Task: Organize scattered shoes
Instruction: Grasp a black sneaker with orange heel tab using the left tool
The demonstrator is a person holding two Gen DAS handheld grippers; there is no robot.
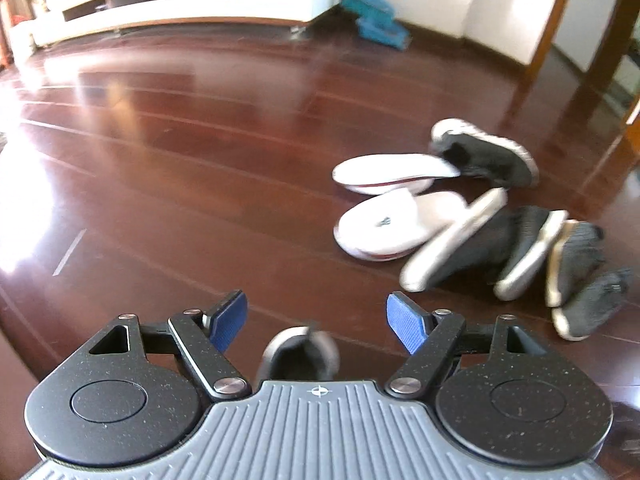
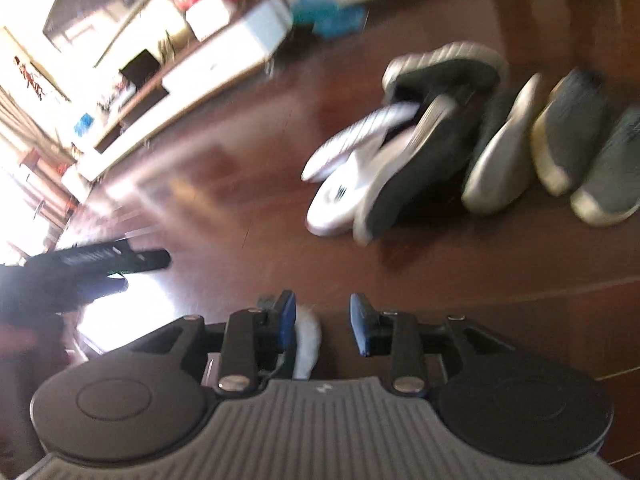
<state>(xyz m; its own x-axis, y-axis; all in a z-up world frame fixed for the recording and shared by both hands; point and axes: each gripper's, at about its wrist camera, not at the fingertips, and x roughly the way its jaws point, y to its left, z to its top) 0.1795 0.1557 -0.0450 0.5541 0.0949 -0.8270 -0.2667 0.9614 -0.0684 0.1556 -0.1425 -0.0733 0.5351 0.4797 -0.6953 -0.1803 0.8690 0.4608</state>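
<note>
Left hand-held gripper point(image 1: 316, 320) spread wide; right hand-held gripper point(image 2: 323, 328) parted

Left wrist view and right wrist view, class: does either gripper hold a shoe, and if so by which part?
Neither. The left gripper and right gripper are open and grip nothing; the shoes lie on the floor.

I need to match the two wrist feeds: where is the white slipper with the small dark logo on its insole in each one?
Left wrist: the white slipper lies right of centre on the floor, its toe under a tilted dark shoe.
Right wrist: the same slipper shows right of centre, blurred, at the near left end of the pile.
Shared landmark: the blue bundle on the floor by the white cabinet's end.
</note>
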